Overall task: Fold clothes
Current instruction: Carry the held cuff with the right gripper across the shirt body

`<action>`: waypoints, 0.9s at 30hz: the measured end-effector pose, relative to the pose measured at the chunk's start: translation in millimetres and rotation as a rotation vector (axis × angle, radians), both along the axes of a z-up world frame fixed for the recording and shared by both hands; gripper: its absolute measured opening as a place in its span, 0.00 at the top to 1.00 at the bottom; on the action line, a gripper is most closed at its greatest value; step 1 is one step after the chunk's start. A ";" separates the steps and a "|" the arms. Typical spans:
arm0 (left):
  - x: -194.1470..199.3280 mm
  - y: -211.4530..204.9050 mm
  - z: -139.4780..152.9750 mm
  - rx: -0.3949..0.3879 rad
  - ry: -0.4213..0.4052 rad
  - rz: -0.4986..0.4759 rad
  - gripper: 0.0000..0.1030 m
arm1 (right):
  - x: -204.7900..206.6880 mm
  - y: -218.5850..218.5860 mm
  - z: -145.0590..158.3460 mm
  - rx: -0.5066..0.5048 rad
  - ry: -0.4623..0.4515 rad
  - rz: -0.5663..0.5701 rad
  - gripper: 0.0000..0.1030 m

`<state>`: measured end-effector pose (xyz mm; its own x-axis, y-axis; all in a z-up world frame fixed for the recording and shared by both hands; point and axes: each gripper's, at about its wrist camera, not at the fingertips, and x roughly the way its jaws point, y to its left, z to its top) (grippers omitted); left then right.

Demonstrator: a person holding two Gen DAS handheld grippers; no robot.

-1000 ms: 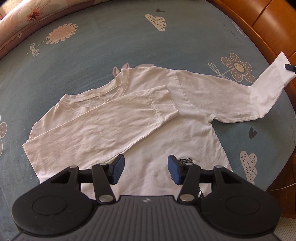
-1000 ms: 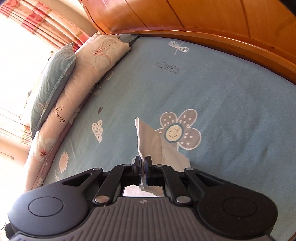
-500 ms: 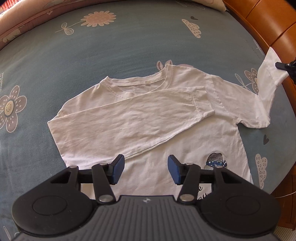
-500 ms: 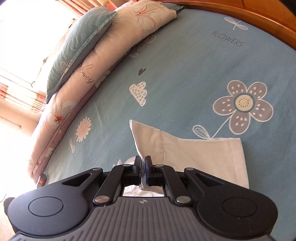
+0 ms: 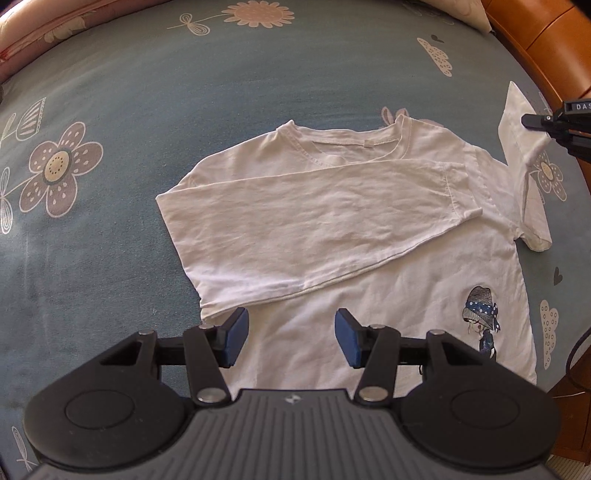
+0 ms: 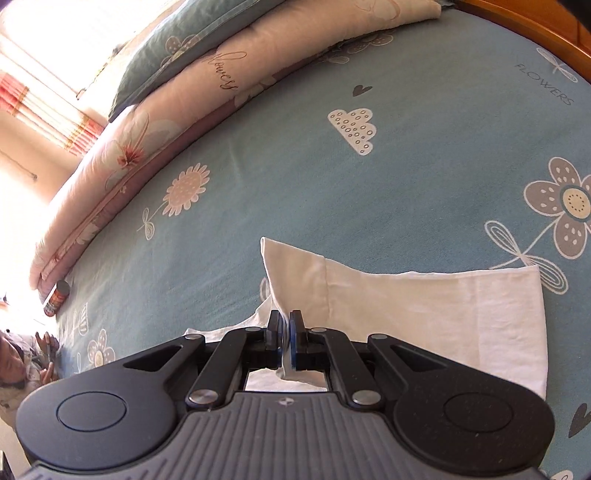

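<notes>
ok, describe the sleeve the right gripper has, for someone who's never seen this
On the blue flower-print bedsheet lies a white long-sleeved shirt. One sleeve is folded flat across its chest; the other sleeve is lifted off the bed at the cuff, pinched in the right gripper, beside the wooden bed frame.

Left looks steeply down; right shallower; shirt (image 5: 369, 236) shared

A bed (image 6: 424, 155) under a blue sheet printed with flowers, clouds and hearts. A folded pink floral quilt (image 6: 155, 147) and a blue pillow (image 6: 177, 48) lie along its edge. Orange-brown wooden bed frame (image 5: 543, 40). Bright striped curtains (image 6: 48, 107).
</notes>
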<state>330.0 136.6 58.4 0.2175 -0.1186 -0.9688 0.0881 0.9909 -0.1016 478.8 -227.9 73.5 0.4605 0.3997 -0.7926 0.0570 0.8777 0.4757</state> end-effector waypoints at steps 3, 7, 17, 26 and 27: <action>-3.4 11.7 -2.3 0.004 0.007 -0.003 0.50 | -1.4 34.1 -8.2 -0.053 -0.007 0.063 0.95; -6.8 26.5 -5.5 0.008 0.014 0.002 0.50 | -7.5 69.4 -17.0 -0.077 -0.009 0.114 0.95; -15.5 60.5 -15.2 0.006 0.029 0.041 0.50 | -15.5 131.8 -35.7 -0.089 0.012 0.206 0.95; -26.9 84.5 -24.3 0.002 0.047 0.077 0.50 | -26.3 178.2 -52.4 -0.143 0.020 0.282 0.96; -27.8 87.3 -25.7 0.001 0.050 0.082 0.50 | -27.9 184.9 -52.8 -0.153 0.015 0.300 0.96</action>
